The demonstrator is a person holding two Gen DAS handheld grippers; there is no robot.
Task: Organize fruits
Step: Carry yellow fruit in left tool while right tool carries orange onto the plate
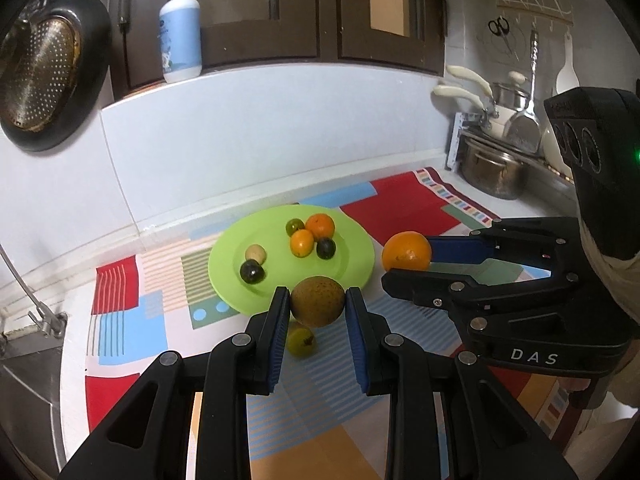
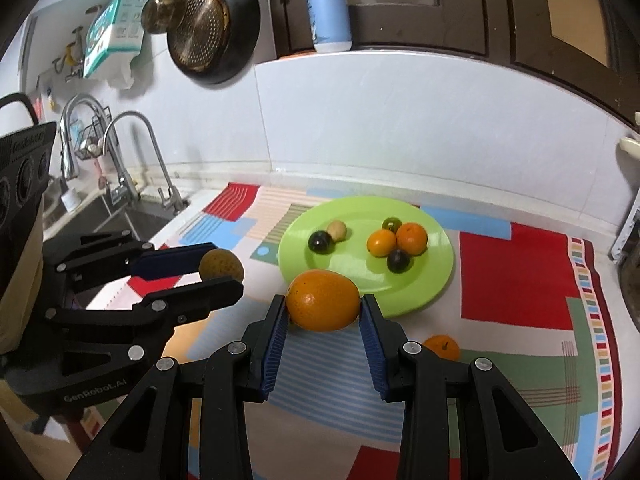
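Above the patterned surface, my left gripper (image 1: 317, 302) has its jaws closed on a brown round fruit (image 1: 317, 301), and my right gripper (image 2: 323, 307) clamps a large orange (image 2: 323, 300). Straight ahead lies the green plate (image 1: 360, 258), nearer my right.

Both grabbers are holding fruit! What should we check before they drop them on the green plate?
1. Left gripper firmly holds the brown fruit: ok.
2. Right gripper firmly holds the big orange: ok.
3. Green plate has bare room at its near side: ok.
4. The two grippers are apart, not bumping: ok.
5. Fruits still left on the mat, yellow-green fruit and small orange: not ok.
6. Plate won't slide on the mat: cannot tell.
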